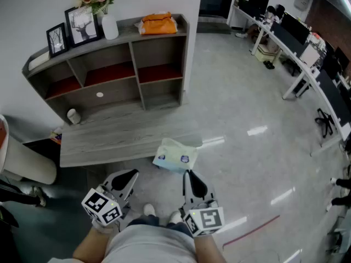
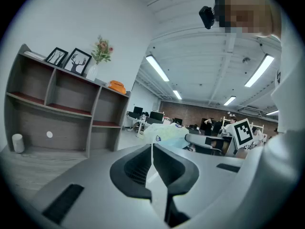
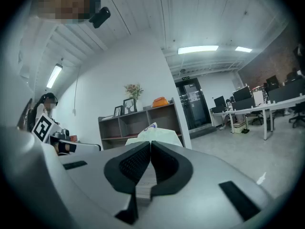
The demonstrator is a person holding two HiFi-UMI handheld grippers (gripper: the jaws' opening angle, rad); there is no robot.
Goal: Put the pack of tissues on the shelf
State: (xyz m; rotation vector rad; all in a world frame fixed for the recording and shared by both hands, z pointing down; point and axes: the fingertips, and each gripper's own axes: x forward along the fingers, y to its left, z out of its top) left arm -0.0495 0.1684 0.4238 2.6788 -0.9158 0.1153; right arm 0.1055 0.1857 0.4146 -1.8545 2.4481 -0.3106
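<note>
The pack of tissues, pale green and blue, lies on the right front corner of a low grey wooden bench. The grey open shelf stands behind the bench against the wall. My left gripper hovers near the bench's front edge, left of the pack, jaws shut and empty. My right gripper sits just below the pack, also shut and empty. In the left gripper view the pack shows just past the shut left gripper. In the right gripper view the pack rises right behind the shut right gripper.
On the shelf top stand two picture frames, a white vase of flowers and an orange bag. A small white cup stands on the bench's back left. Office desks line the far right; a white chair is at left.
</note>
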